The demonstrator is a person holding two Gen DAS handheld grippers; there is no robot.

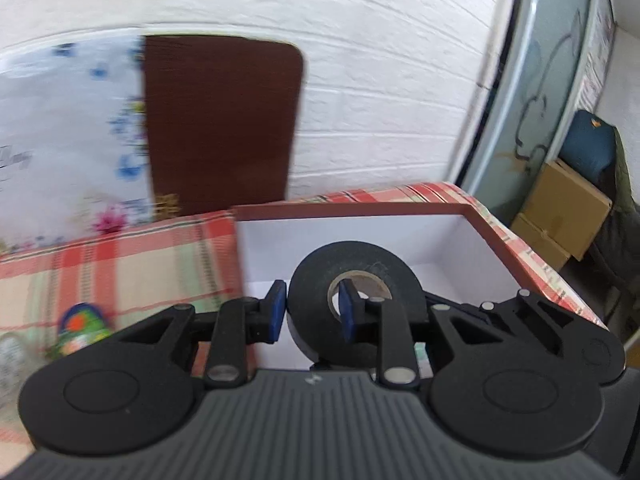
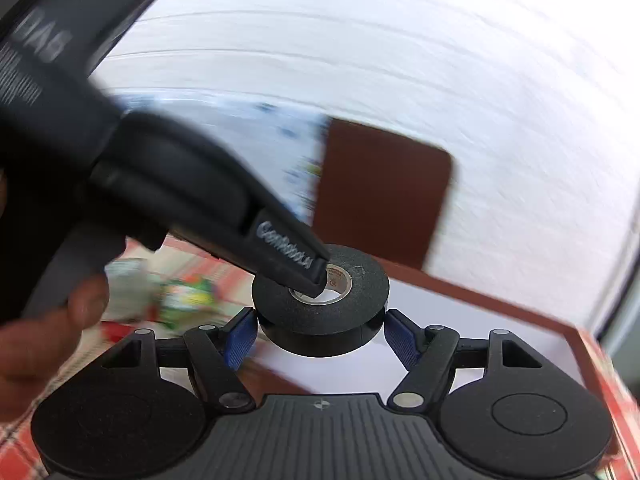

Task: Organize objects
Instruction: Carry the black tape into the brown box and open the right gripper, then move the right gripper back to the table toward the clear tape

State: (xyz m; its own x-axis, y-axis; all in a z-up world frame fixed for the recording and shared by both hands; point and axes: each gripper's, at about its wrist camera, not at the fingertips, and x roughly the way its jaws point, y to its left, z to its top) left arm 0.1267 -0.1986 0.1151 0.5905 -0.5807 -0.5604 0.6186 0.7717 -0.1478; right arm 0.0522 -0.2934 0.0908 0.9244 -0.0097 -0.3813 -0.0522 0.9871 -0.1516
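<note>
Tape is the thing in hand at this moment: a black roll of cloth-like tape with a pale cardboard core [image 1: 354,300] is held by both tools at once. The left gripper [image 1: 312,310] has its jaws narrow and pinches the wall of the roll, with one blue pad [image 1: 347,312] inside the core hole and the other pad on the outer face. The right gripper [image 2: 320,334] stands wider and its two blue pads [image 2: 240,338] press on the opposite outer sides of the same roll, which lies flat between them in the right wrist view. A hand [image 2: 52,332] of the person shows at the left edge of that view, on the handle of the left tool. Under and behind the roll is an open rectangular box with white inside and a dark red rim [image 1: 472,240]; the part of its floor that I can see is bare, but the near part is hidden by the tools. The roll hangs above the box and does not yet rest in it, so I judge this one object is almost placed. The box stands on a red and cream checked tablecloth [image 1: 120,256], where a blurred green and orange packet [image 1: 80,328] waits outside the box, so sorting is probably not finished.
</note>
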